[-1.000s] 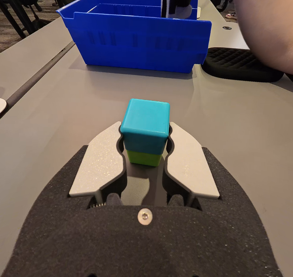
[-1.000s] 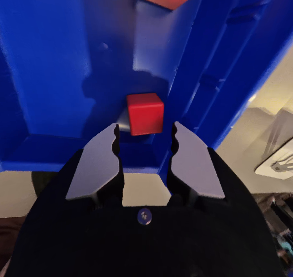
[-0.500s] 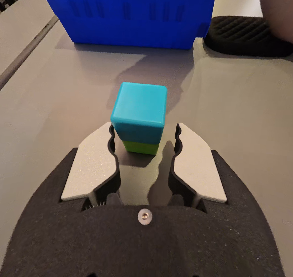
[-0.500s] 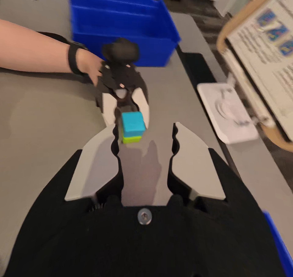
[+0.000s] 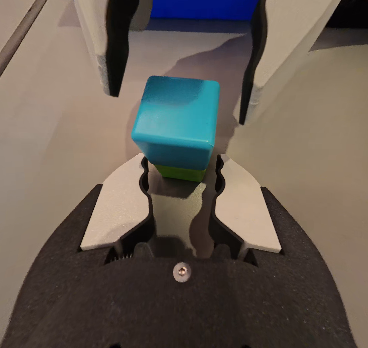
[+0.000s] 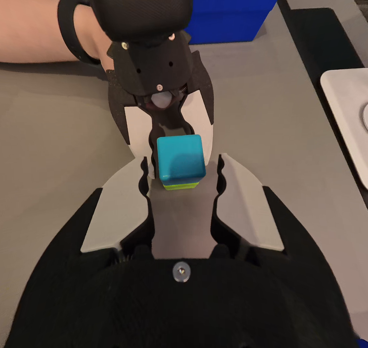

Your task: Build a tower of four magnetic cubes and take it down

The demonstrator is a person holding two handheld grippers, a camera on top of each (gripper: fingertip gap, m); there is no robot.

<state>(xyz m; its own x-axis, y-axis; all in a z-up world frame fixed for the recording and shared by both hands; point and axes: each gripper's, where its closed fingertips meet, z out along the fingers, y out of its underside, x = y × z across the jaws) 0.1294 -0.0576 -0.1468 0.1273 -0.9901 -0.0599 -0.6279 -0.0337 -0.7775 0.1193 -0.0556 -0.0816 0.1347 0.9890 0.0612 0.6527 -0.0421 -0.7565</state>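
Note:
A teal cube [image 5: 175, 119] sits on a green cube [image 5: 181, 174] as a two-cube stack on the grey table [image 5: 59, 129]. My left gripper [image 5: 181, 159] is open and empty. Its fingertips flank the near side of the stack, the left one very close to the teal cube. My right gripper [image 6: 181, 158] is open and empty. It faces the stack from the opposite side, fingers spread wider than the teal cube [image 6: 179, 155], with the green cube [image 6: 180, 186] below. Its fingers [image 5: 113, 40] hang over the far side of the stack in the left wrist view.
A blue bin [image 6: 229, 10] stands behind the stack and also shows in the left wrist view [image 5: 199, 0]. A black pad [image 6: 318, 40] and a white tray [image 6: 348, 119] lie to the right. A forearm with a black wristband [image 6: 67, 26] holds the left gripper's body [image 6: 155, 70]. My hands' fingertips stand some 6 cm from each other.
My left gripper let go of the teal cube and opened. My right gripper left the bin, where a red cube lay, and came empty to the stack, facing the left gripper.

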